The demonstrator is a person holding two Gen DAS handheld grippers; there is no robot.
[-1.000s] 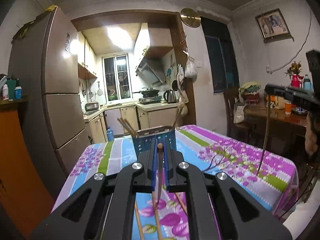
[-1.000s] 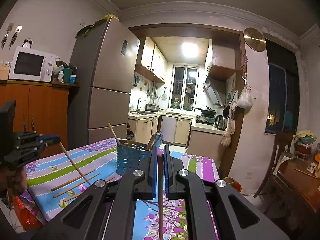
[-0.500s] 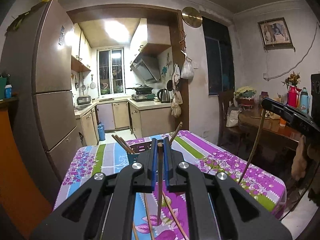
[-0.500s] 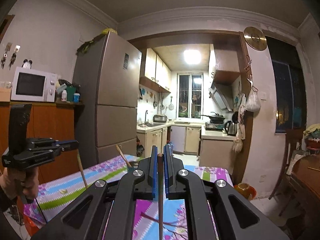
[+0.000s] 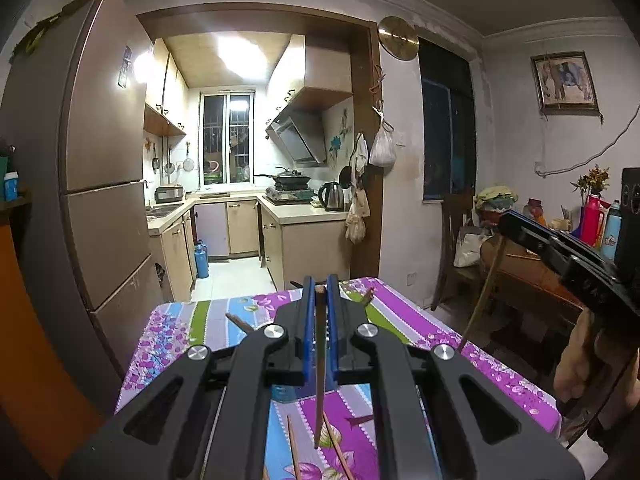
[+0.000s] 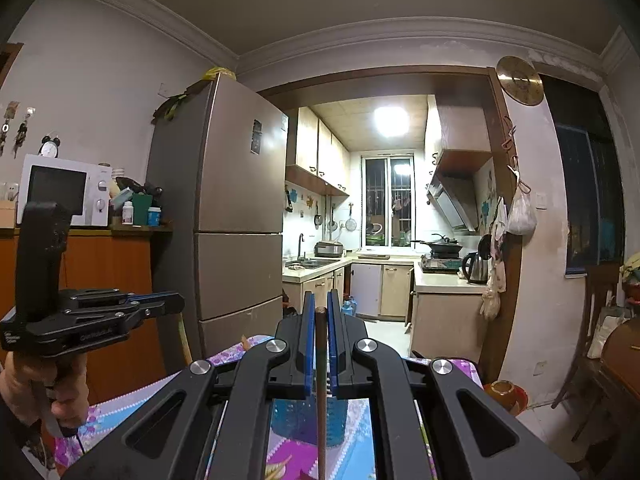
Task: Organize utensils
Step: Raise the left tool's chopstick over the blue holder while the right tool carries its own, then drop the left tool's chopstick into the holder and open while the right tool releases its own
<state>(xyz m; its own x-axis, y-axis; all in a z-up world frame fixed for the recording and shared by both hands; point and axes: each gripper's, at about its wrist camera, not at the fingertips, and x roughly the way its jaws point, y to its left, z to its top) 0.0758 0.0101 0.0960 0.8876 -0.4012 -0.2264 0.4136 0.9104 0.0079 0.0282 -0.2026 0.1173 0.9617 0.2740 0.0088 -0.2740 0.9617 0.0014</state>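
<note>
My left gripper [image 5: 319, 285] is shut on a brown chopstick [image 5: 318, 380] that hangs point down above the floral tablecloth [image 5: 420, 332]. In the right wrist view, the right gripper [image 6: 320, 301] is shut on another chopstick [image 6: 321, 364], held upright over the blue slotted utensil holder [image 6: 296, 420]. In the left wrist view the holder is hidden behind the jaws; only chopstick ends [image 5: 239, 322] poke out. Two loose chopsticks [image 5: 292, 448] lie on the cloth below. Each view shows the other gripper: the right gripper [image 5: 505, 222] with its chopstick [image 5: 482, 300], and the left gripper [image 6: 178, 304] in a hand [image 6: 60, 392].
A tall fridge [image 5: 104, 208] and an orange cabinet [image 6: 108, 280] with a microwave [image 6: 60, 190] stand to the left of the table. A wooden side table [image 5: 532, 276] with bottles and a chair [image 5: 452, 240] stand on the right. The kitchen doorway lies beyond.
Both grippers have risen with their chopsticks held. The table and blue holder have sunk in both views, and the holder is now hidden behind the left jaws.
</note>
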